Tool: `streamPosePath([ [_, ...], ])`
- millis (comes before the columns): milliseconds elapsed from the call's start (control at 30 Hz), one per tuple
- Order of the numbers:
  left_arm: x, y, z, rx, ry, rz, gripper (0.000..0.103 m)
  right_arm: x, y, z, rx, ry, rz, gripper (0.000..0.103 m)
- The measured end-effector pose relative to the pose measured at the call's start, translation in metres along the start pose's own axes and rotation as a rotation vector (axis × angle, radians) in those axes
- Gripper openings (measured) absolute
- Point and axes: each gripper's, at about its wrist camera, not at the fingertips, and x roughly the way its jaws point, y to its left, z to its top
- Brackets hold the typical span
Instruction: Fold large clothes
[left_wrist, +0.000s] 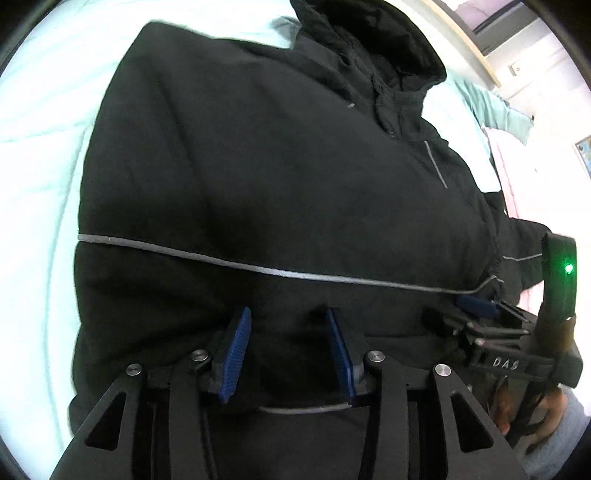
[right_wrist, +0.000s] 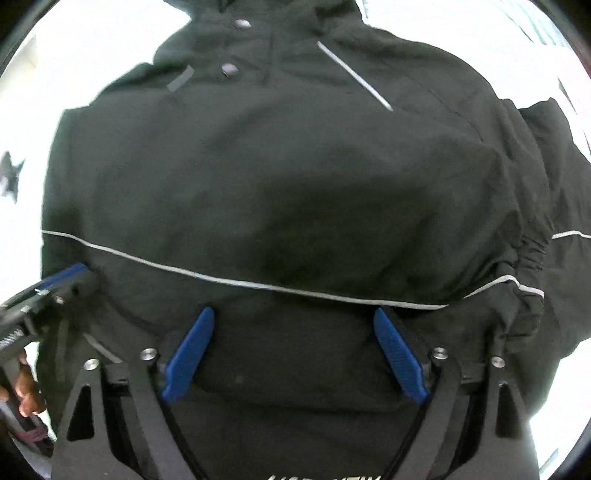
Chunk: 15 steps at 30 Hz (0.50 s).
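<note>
Black jacket – bulky, soft, probably slippery; best pinched at hem. Left tongs half-open, right tongs wide – both empty.

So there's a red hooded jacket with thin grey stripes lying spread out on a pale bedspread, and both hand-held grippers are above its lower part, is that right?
Not quite: the jacket is black, not red, as both wrist views show. The rest holds: it is hooded, has thin grey stripes, lies spread on the pale bedspread, and the left hand-held gripper and right hand-held gripper are both above its lower part.
</note>
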Motion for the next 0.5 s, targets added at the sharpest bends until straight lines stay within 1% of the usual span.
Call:
streamPosePath([
  [33, -0.006, -0.003, 0.002, 0.016, 0.001, -0.01, 0.043, -0.008, -0.002, 0.004, 0.005, -0.023, 0.025, 0.088],
  [100, -0.024, -0.016, 0.006, 0.076, -0.052, -0.049, 0.043, -0.028, -0.003, 0.012, 0.016, -0.099, 0.053, 0.088],
  [167, -0.04, -0.027, 0.01, 0.107, -0.12, -0.072, 0.043, -0.04, -0.003, 0.021, 0.026, -0.17, 0.049, 0.088],
  [200, -0.046, -0.032, 0.014, 0.116, -0.166, -0.076, 0.043, -0.042, -0.003, 0.026, 0.031, -0.196, 0.051, 0.088],
  [267, -0.046, -0.038, 0.021, 0.134, -0.205, -0.066, 0.043, -0.038, -0.005, 0.034, 0.039, -0.212, 0.055, 0.088],
  [333, -0.031, -0.039, 0.028, 0.137, -0.185, -0.028, 0.043, -0.02, -0.01, 0.042, 0.057, -0.191, 0.039, 0.088],
  [367, -0.021, -0.035, 0.03, 0.133, -0.16, -0.014, 0.043, -0.017, -0.007, 0.038, 0.065, -0.18, 0.036, 0.088],
  [433, 0.012, -0.025, 0.032, 0.111, -0.068, 0.026, 0.043, 0.007, -0.012, 0.026, 0.091, -0.116, 0.043, 0.088],
  [467, 0.02, -0.021, 0.03, 0.113, -0.047, 0.031, 0.043, 0.02, -0.017, 0.025, 0.104, -0.086, 0.048, 0.088],
  [500, 0.029, -0.017, 0.026, 0.129, -0.055, 0.02, 0.043, 0.025, -0.018, 0.025, 0.089, -0.096, 0.043, 0.089],
])
